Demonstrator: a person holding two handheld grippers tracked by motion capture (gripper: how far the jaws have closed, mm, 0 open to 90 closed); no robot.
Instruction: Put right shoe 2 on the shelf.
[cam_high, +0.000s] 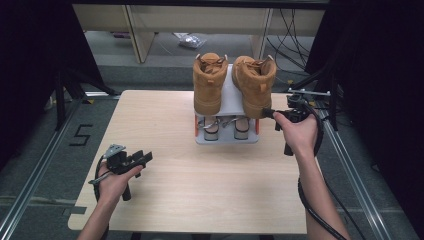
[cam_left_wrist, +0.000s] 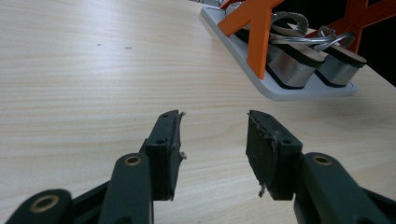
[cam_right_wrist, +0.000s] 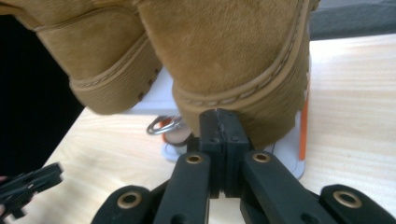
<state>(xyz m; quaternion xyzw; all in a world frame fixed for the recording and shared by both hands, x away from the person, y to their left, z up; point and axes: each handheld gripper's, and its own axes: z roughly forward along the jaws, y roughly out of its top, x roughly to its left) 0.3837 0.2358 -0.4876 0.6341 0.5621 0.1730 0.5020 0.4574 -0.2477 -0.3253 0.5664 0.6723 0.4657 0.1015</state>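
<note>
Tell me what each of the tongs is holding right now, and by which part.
Nothing is held. The left tongs stand open over the table; the right tongs are shut empty, tips against the right boot's sole.

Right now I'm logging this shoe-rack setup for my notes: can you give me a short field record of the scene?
surface: light wooden table
rack: grey two-tier stand with orange side braces
top tier: pair of tan boots, heels toward the person
lower tier: pair of silver heeled shoes
left gripper: jaws open, nothing between them, low over bare table
right gripper: jaws shut, tips at the sole edge of the nearer boot
</note>
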